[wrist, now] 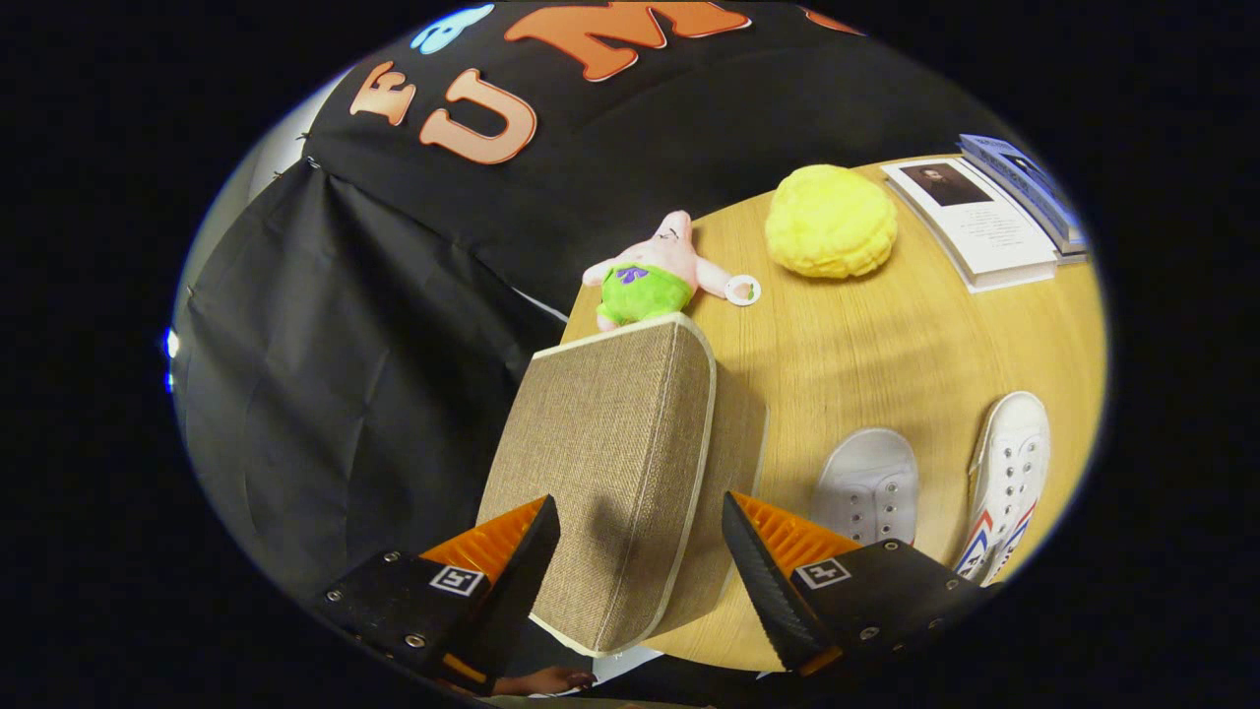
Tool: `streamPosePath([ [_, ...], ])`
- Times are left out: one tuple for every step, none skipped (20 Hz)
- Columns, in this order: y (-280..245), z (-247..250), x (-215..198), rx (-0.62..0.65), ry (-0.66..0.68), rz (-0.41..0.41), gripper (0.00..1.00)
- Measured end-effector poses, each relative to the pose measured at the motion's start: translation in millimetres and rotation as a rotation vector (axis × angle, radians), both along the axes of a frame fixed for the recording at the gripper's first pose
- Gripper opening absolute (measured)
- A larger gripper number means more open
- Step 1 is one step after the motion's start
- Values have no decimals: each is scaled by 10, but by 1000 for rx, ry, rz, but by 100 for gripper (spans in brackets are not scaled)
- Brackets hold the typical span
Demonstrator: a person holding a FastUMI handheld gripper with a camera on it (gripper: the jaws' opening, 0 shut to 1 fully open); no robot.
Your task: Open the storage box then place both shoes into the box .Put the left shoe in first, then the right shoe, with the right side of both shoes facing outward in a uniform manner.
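A beige woven storage box (600, 453) with cream piping stands at the wooden table's (886, 335) left edge, and its lid looks down on it. My gripper (638, 504) is open and hovers over the near part of the lid. One fingertip (539, 522) is over the lid's top and the other fingertip (736, 522) is past its piped edge. Two white shoes lie to the right of the box. The nearer shoe (868, 483) shows its toe and eyelets. The farther shoe (1006, 478) has red and blue stripes on its side.
Beyond the box lies a pink star plush in green shorts (650, 271), with a yellow round plush (830, 222) to its right. Books (984, 222) are stacked at the far right corner. A person's hand (541, 679) shows below the box. Black cloth hangs left of the table.
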State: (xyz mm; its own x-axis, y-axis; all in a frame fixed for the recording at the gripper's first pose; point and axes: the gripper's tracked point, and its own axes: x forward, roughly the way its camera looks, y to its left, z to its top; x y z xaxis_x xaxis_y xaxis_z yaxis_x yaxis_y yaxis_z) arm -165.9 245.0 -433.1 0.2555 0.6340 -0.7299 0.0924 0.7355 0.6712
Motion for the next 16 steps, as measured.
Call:
streamPosePath([
  [20,-59,-46,7,6,8,99],
  [39,-109,-66,10,10,10,99],
  [59,-124,-100,19,12,19,99],
  [114,-148,-111,42,9,29,99],
  [154,-163,-101,75,13,7,99],
  [184,-188,-75,104,27,-16,99],
  [206,-188,-78,135,51,-36,99],
  [234,-204,-69,161,72,-53,99],
  [266,-216,-73,195,98,-64,99],
  [277,-226,-72,218,122,-75,98],
  [283,-222,-51,238,134,-91,98],
  [271,-241,-38,250,149,-104,98],
  [273,-232,-50,266,163,-110,97],
  [269,-236,-42,273,170,-113,97],
  [258,-194,-43,283,175,-113,96],
  [253,-156,-28,299,171,-118,94],
])
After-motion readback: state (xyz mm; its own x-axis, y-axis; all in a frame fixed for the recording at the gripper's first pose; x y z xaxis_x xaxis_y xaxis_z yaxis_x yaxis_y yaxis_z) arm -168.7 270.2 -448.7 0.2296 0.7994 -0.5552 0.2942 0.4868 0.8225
